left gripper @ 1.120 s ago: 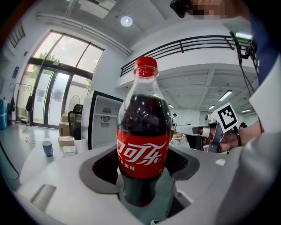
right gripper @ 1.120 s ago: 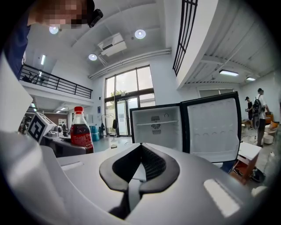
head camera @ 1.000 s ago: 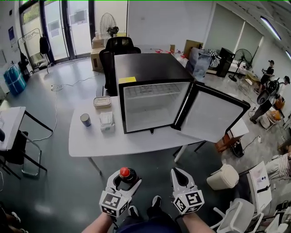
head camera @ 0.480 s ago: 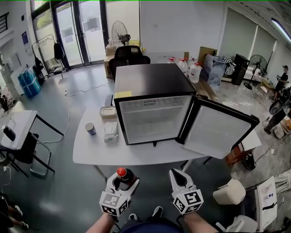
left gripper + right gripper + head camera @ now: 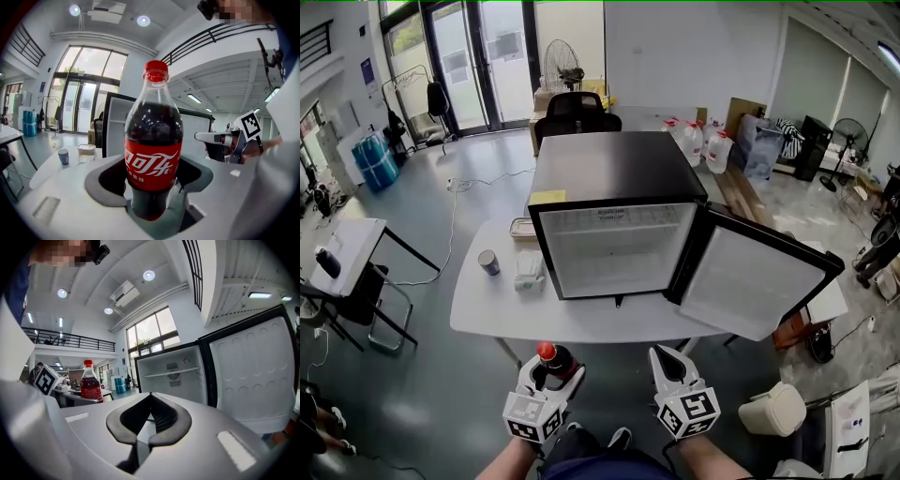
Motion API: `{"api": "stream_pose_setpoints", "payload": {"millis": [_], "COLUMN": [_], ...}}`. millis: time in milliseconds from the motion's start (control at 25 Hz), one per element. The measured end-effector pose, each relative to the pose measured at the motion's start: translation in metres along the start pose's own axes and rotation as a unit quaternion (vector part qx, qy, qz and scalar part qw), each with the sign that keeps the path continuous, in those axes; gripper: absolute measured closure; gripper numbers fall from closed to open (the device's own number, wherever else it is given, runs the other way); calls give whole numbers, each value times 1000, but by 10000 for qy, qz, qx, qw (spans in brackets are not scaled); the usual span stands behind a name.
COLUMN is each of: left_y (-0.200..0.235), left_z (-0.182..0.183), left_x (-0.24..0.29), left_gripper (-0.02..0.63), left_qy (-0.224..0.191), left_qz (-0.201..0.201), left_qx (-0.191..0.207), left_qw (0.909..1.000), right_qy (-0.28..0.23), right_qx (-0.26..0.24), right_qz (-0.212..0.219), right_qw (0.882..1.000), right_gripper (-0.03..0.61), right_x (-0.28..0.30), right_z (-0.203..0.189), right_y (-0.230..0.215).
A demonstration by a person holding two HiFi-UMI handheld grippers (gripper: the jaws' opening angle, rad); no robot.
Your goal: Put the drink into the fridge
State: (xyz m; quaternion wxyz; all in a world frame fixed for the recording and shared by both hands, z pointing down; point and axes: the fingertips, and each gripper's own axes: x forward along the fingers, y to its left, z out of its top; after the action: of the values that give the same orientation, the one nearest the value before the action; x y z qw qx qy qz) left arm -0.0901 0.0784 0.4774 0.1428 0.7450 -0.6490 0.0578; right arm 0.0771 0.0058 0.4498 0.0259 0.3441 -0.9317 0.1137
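Office floor, with a white table (image 5: pixel 487 305) bearing a small black fridge (image 5: pixel 609 178), its door (image 5: pixel 755 281) swung wide. An upright cola bottle (image 5: pixel 153 154) sits clamped low between the left gripper (image 5: pixel 551 370) jaws, well short of the table. The right gripper (image 5: pixel 668 361) jaws are together, empty. Best carried level, straight toward the bare shelf.

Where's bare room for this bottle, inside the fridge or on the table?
The fridge compartment below its top shelf looks bare wall to wall. On the table, the strip between the fridge front and the near edge is free. Crowded: the left side, where cup, tissue pack and lidded container sit beside the fridge.
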Motion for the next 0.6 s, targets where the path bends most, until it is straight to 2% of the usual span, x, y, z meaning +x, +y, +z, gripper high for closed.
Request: {"api": "stream_pose_setpoints", "payload": {"millis": [360,600], "left_y": [5,25], "left_z": [-1,3], "left_x": [37,76], "left_gripper": [296,296], "left_qy": [142,141], "left_qz": [-63,-178], "left_qx": [-21,25], "left_qw": [9999,9997], "right_qy": [119,185], "right_qx": [-19,-84], "right_qz": [-93,-264], "right_qw": [9999,9994], "right_gripper": [572,572], "right_x": [18,45], "right_z": [-4,-3], "right_y": [-24,-41]}}
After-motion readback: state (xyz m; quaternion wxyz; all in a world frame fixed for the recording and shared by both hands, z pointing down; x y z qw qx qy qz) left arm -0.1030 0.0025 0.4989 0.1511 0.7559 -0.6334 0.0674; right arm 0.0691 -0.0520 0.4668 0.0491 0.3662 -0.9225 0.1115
